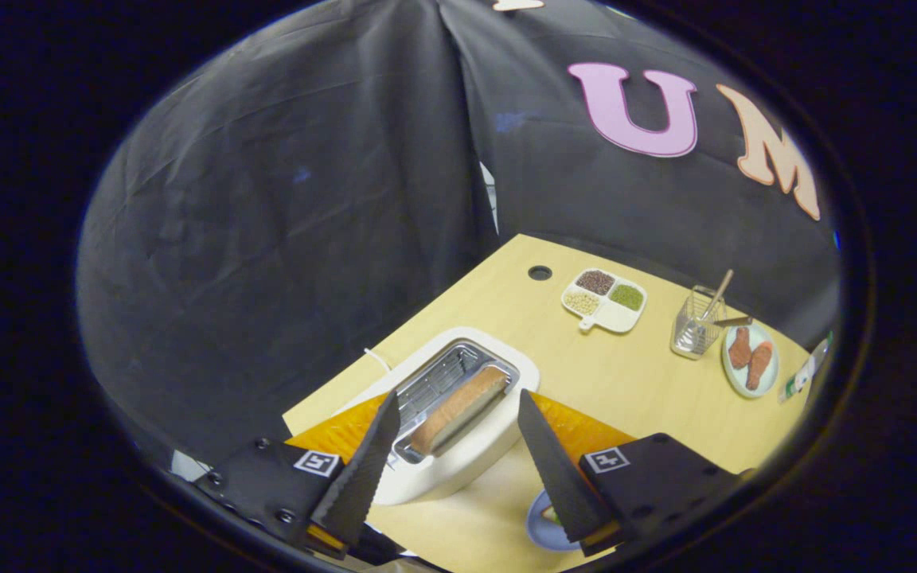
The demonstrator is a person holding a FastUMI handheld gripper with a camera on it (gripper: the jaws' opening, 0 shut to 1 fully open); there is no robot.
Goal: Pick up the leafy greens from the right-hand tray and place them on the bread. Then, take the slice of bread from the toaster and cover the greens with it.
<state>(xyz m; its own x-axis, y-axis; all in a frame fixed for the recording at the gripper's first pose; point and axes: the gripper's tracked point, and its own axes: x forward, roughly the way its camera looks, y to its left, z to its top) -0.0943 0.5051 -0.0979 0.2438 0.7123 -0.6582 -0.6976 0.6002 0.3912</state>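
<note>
Golden-brown slice of bread (458, 408) stood upright in the toaster (458, 430) slot, long axis crossing the gap between the fingers of the released gripper (454, 410), which hovered spread above it over the table (634, 382).

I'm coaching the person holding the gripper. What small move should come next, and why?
Probably lower the gripper straight toward the toaster. Its fingers are open and apart, framing the bread slice standing in the slot, but they look short of touching it, so descending before closing seems right.
</note>
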